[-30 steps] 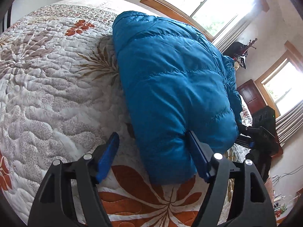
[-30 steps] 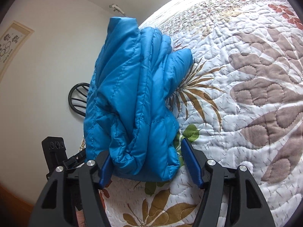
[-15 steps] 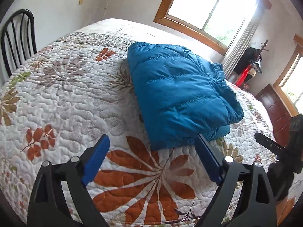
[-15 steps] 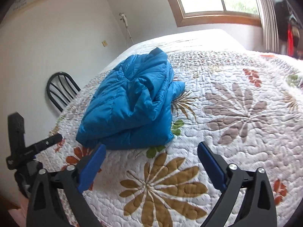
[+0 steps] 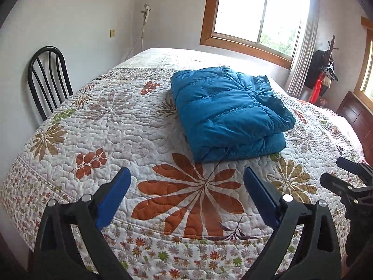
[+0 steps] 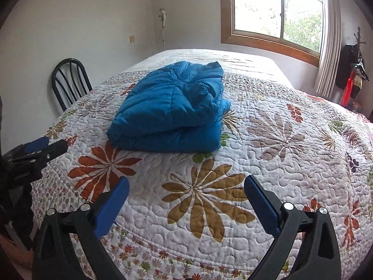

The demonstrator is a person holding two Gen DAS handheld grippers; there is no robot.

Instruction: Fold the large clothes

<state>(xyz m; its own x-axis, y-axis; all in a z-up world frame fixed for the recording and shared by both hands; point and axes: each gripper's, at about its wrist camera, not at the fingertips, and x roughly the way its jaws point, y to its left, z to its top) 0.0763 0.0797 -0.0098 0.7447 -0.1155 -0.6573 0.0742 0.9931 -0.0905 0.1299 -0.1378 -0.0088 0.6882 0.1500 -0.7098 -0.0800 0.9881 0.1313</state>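
Left wrist view: the left gripper (image 5: 186, 194) has its fingers (image 5: 112, 197) still spreading, nothing between them. The right gripper (image 6: 186, 197) is released too, fingers (image 6: 262, 203) wide and empty. Ahead of both pairs, well apart from them, the blue puffer jacket (image 5: 223, 114) lies folded into a thick bundle on the quilted bed (image 5: 116, 140). The fold looks finished; a clean withdrawal means pulling straight away without brushing the springy top layer, which could puff open.

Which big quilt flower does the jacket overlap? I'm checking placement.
The orange flower: the blue jacket covers its top petals. The tan flower lies clear beside it.
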